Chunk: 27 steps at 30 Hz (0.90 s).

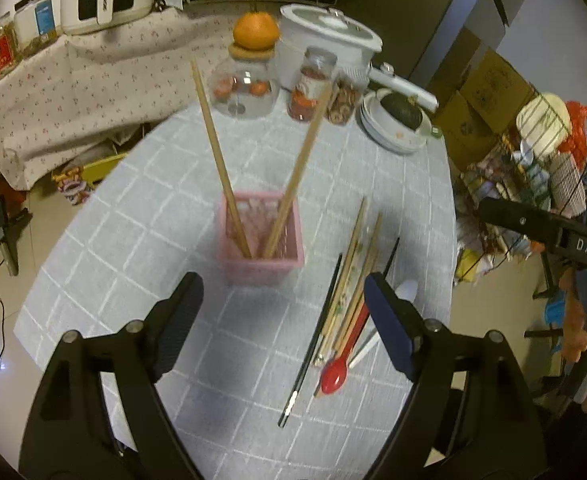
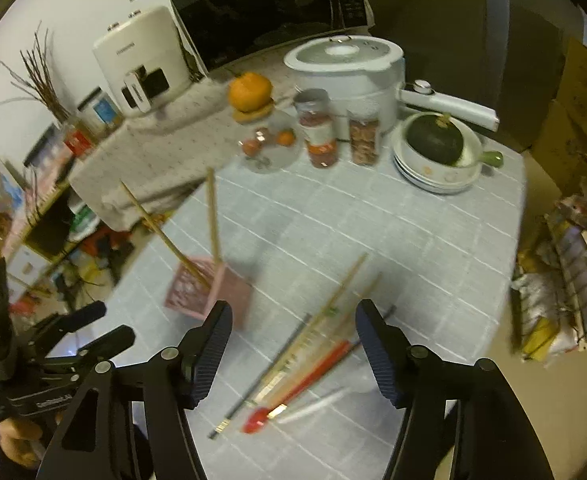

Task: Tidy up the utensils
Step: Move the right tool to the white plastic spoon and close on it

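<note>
A pink basket holder [image 1: 259,250] stands on the grey checked table [image 1: 153,220] with two wooden chopsticks [image 1: 213,140] leaning out of it. It also shows in the right wrist view [image 2: 209,296]. To its right lies a loose pile of utensils: wooden chopsticks [image 1: 353,264], a black chopstick [image 1: 313,344], a red spoon [image 1: 339,368] and a white utensil [image 1: 367,346]. My left gripper [image 1: 283,284] is open and empty just in front of the holder. My right gripper [image 2: 289,322] is open and empty above the pile [image 2: 313,356].
At the table's far end stand a glass jar topped with an orange [image 1: 249,76], two food jars [image 1: 311,84], a white rice cooker [image 1: 329,40] and stacked bowls holding a dark squash [image 1: 397,120]. A cluttered wire rack [image 1: 541,168] stands to the right.
</note>
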Available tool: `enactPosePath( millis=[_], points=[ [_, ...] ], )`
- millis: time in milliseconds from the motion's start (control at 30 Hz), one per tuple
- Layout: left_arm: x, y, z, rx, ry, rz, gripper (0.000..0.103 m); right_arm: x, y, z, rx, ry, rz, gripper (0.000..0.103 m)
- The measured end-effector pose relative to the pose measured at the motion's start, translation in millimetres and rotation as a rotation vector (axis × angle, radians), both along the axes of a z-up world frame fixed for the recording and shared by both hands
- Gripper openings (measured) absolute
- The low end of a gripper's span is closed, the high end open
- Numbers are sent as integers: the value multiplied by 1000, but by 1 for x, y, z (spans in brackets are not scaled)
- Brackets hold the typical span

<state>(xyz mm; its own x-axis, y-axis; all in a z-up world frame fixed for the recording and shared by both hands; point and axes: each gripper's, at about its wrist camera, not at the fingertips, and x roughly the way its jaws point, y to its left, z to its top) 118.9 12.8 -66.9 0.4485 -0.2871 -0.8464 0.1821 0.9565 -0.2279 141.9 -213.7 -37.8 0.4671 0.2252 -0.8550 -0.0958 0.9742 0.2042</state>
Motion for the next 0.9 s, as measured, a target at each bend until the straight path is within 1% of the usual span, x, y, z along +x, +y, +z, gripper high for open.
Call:
enactPosePath(
  millis=[133,233,300,367,433,533,633,700,800,900],
  points=[
    [-7,-6,-19,21,25,-8,83,-10,-10,-24,-14,26,-15,67],
    [-11,-8,-34,31,40,-11,83,-14,-21,-49,-7,54,-29,67],
    [-13,-8,-44,34,57,-18,83,-15,-27,-66,-19,80,-41,67],
    [-14,-7,-53,34,72,-5,83,-15,-31,-84,-55,128,-50,67],
    [-15,-5,-65,21,102,24,83,-18,-33,-99,-75,169,-39,67],
    [-16,-8,-80,-6,150,9,83,-20,-36,-118,-94,213,-7,67],
    [-20,-16,-85,18,145,-16,83,-22,-38,-135,-105,232,4,67],
    [-22,-23,-86,29,134,-41,82,-21,-41,-149,-85,261,10,67],
    [-22,-33,-88,20,125,-69,78,-19,-49,-169,-51,301,1,67],
    [-23,-41,-91,17,124,-97,74,-17,-53,-178,-38,308,0,67]
  ],
)
